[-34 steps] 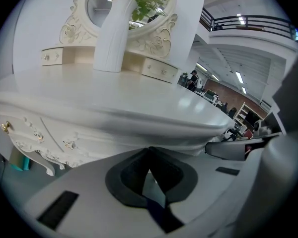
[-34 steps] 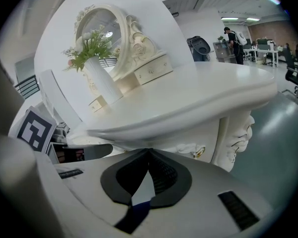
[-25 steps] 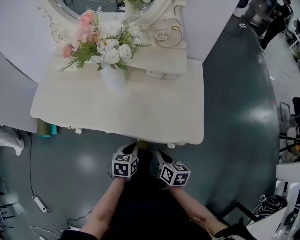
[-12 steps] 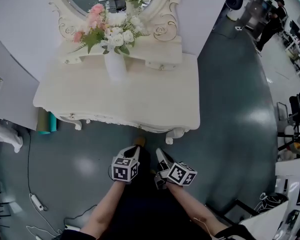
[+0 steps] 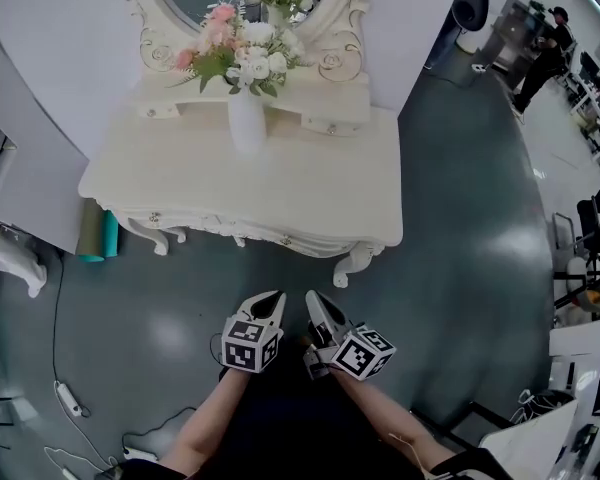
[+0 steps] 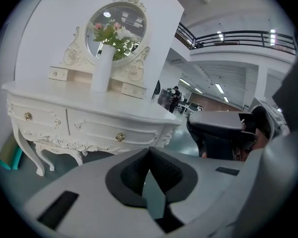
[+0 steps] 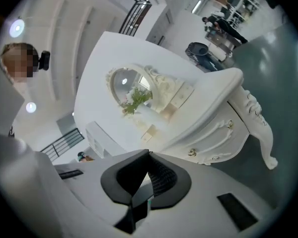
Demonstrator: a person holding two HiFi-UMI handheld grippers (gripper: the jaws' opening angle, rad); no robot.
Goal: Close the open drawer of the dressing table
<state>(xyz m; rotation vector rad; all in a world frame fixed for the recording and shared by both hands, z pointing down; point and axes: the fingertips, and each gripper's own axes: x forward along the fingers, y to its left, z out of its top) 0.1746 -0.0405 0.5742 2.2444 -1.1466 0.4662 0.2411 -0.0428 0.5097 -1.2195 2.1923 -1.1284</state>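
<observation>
The dressing table (image 5: pixel 250 183) looks solid and heavy, so it won't budge. Its drawer (image 6: pixel 102 132) probably slides a bit stiffly and wants a flat push on the front, beside the little knob (image 6: pixel 120 137). The front looks flush already tbh. It sits well ahead of both sets of tips. The left gripper (image 5: pixel 276 298) and right gripper (image 5: pixel 313 299) are pinched closed, holding nothing.
</observation>
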